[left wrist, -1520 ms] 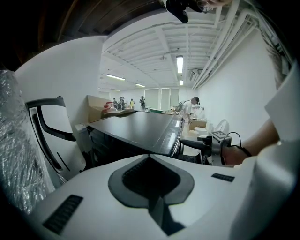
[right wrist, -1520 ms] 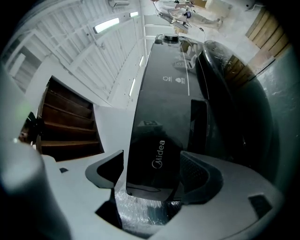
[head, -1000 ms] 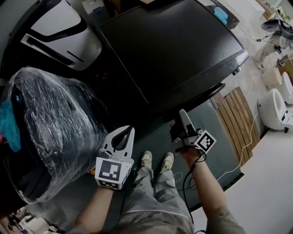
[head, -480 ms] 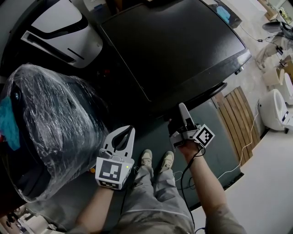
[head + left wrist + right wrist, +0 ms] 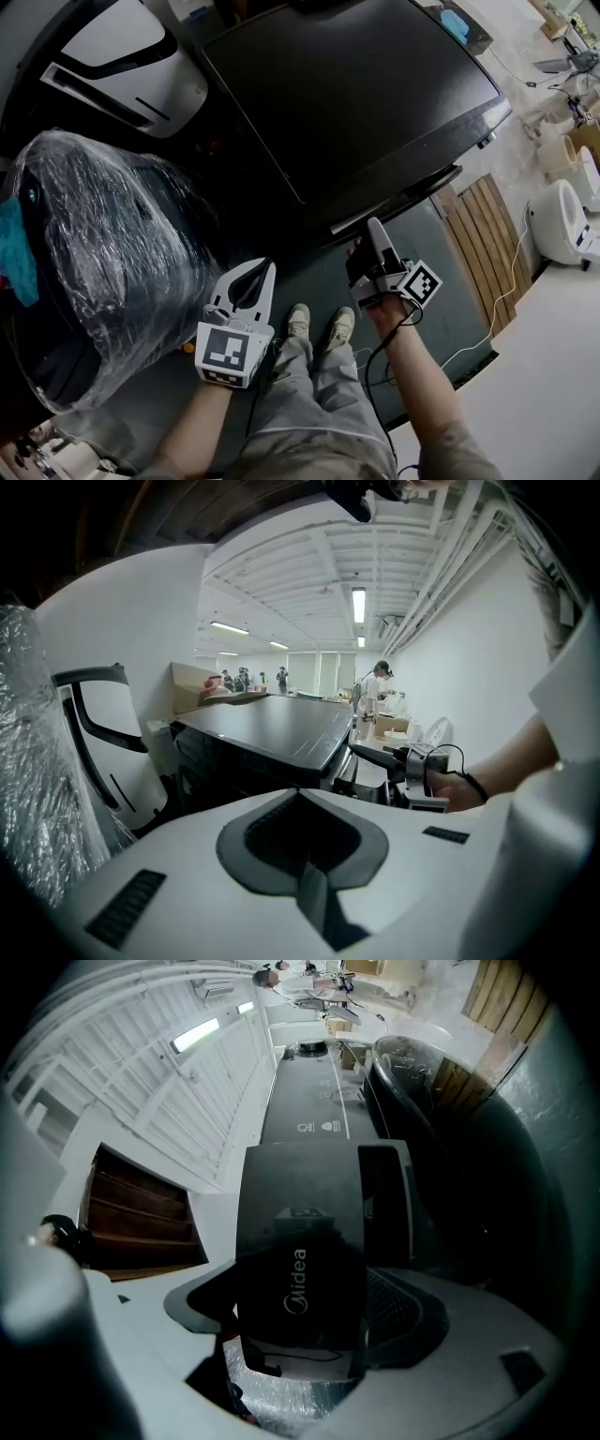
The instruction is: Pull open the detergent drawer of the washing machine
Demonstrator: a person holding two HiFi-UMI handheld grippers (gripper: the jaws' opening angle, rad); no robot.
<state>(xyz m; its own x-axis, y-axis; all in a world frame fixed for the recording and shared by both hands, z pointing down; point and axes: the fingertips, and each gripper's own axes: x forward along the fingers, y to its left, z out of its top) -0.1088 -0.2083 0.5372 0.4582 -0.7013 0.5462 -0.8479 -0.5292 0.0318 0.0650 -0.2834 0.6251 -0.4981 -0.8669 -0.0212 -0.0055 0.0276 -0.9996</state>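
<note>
The black washing machine [image 5: 347,94] fills the middle of the head view. My right gripper [image 5: 373,230] is at its front edge. In the right gripper view the dark detergent drawer [image 5: 300,1269], marked Midea, sits between the jaws of the right gripper [image 5: 300,1321], which is shut on it. The machine's control panel [image 5: 309,1101] runs away beyond the drawer. My left gripper [image 5: 267,267] hangs low and left of the machine, apart from it, shut on nothing. The left gripper [image 5: 300,794] looks toward the machine's lid [image 5: 272,728].
A bulky thing wrapped in clear plastic [image 5: 94,262] stands close on the left. A white appliance [image 5: 122,56] is behind it. Wooden slats [image 5: 487,244] and a white fixture [image 5: 562,220] lie to the right. The person's shoes [image 5: 319,328] stand on the green mat [image 5: 450,300].
The right gripper has stayed at the machine's front, shifting only slightly. A pale strip now shows along the front edge beside it. The left gripper has not moved.
</note>
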